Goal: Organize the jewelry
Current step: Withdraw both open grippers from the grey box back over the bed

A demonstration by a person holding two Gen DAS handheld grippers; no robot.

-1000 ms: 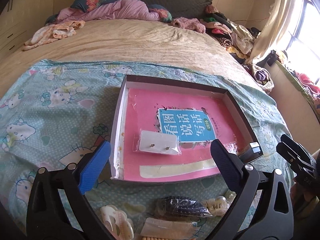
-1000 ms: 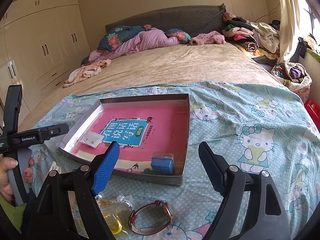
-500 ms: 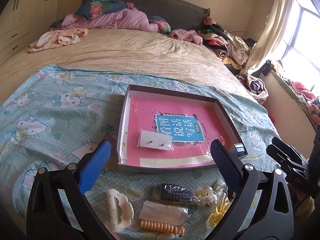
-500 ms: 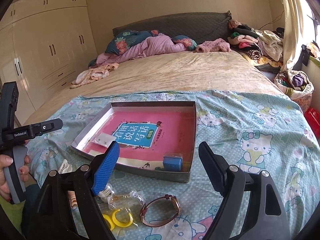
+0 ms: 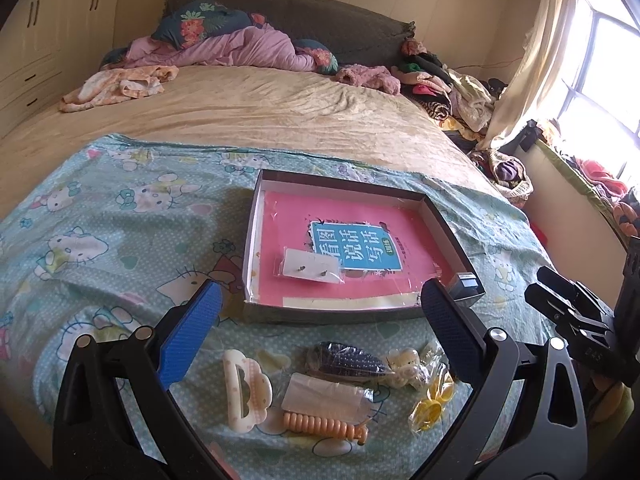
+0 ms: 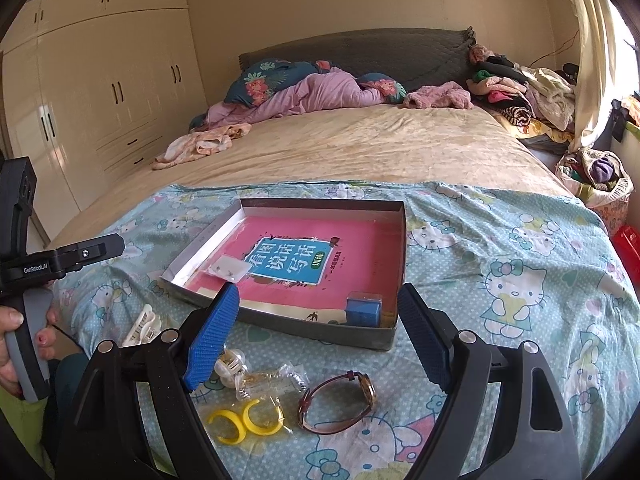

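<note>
A shallow grey box (image 5: 249, 248) lies on the Hello Kitty sheet, holding a pink book, a bagged earring card (image 5: 310, 266) and a small blue box (image 6: 363, 309). In front of it lie loose pieces: a cream hair clip (image 5: 245, 388), a dark bagged piece (image 5: 346, 362), an orange spiral band (image 5: 320, 426), yellow hoop earrings (image 6: 246, 424) and a brown-strap watch (image 6: 340, 400). My left gripper (image 5: 320, 296) hangs open above the loose pieces, nothing between its fingers. My right gripper (image 6: 318, 294) is open and empty too, above the watch and hoops.
The sheet (image 5: 100, 248) covers the near end of a wide bed. Bedding and pillows (image 6: 304, 92) lie at the headboard and clothes are piled at the right side (image 6: 520, 96). A hand (image 6: 24, 336) grips the left gripper's handle at the left edge.
Both grippers have drawn back and risen from the box, so the loose jewelry in front of it has come into view. Jaws unchanged.
</note>
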